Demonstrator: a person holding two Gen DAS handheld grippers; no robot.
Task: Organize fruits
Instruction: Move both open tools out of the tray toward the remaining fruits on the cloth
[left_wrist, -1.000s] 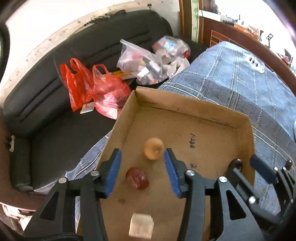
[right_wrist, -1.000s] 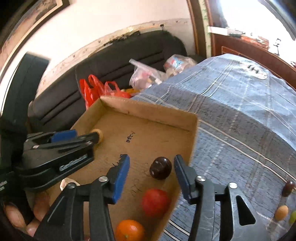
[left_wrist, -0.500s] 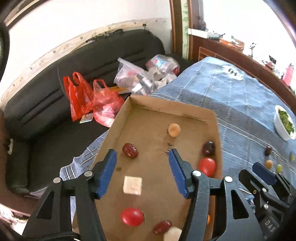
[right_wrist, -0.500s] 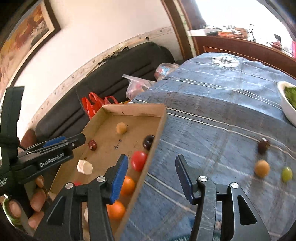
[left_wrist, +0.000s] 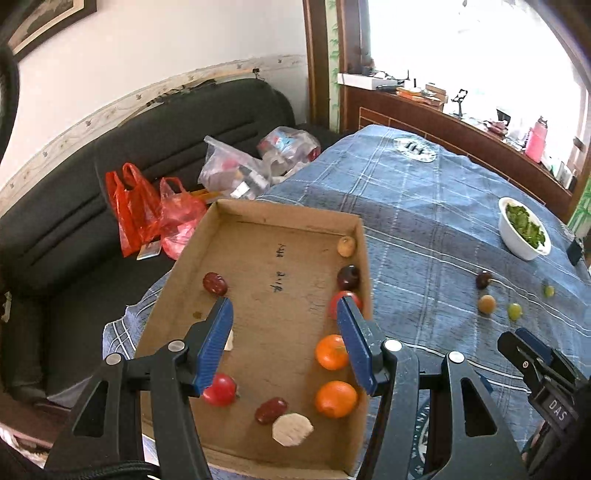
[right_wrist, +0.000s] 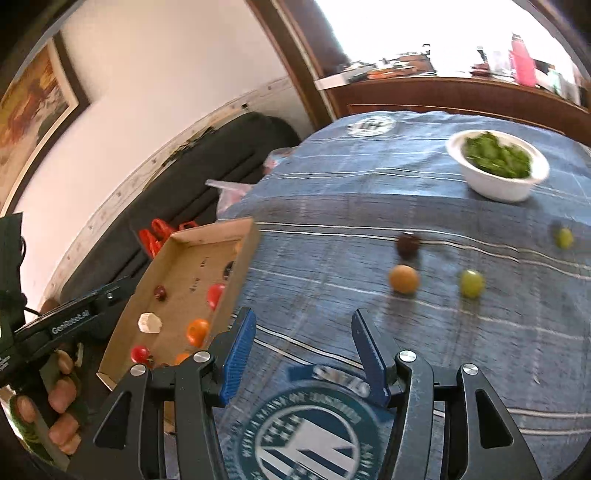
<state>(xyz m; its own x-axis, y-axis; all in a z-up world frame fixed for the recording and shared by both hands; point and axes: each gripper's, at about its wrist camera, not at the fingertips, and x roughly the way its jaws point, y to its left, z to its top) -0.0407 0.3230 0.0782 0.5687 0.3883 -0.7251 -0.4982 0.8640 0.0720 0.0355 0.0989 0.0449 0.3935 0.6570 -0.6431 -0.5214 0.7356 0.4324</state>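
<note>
Blue plaid cloth (left_wrist: 424, 206) covers the table, with a black sofa (left_wrist: 92, 177) behind it under a white wall and a bright window at the far side. Red bags (left_wrist: 147, 210) and clear bags (left_wrist: 236, 170) lie on the sofa just behind the box (left_wrist: 280, 221).

That box is a shallow brown cardboard tray at the table's sofa-side edge, its long axis running from the near edge away toward the sofa. In it lie two oranges (left_wrist: 334, 373), red tomatoes (left_wrist: 219, 389), dark red dates (left_wrist: 215, 283), a dark plum (left_wrist: 348, 277), a tan fruit (left_wrist: 346, 246) in its far corner and a pale chunk (left_wrist: 291, 428) near its front wall.

Right of the box, well apart on the cloth, sit a dark fruit (right_wrist: 408, 244), a tan ball (right_wrist: 403, 278) and two green grapes (right_wrist: 471, 283); beyond them stands a white bowl (right_wrist: 495, 184) of greens.

Over the box the left gripper (left_wrist: 282, 343) has just spread its jaws, nothing between them. Over the cloth right of the box, the right gripper (right_wrist: 303, 354) stands apart and empty.
</note>
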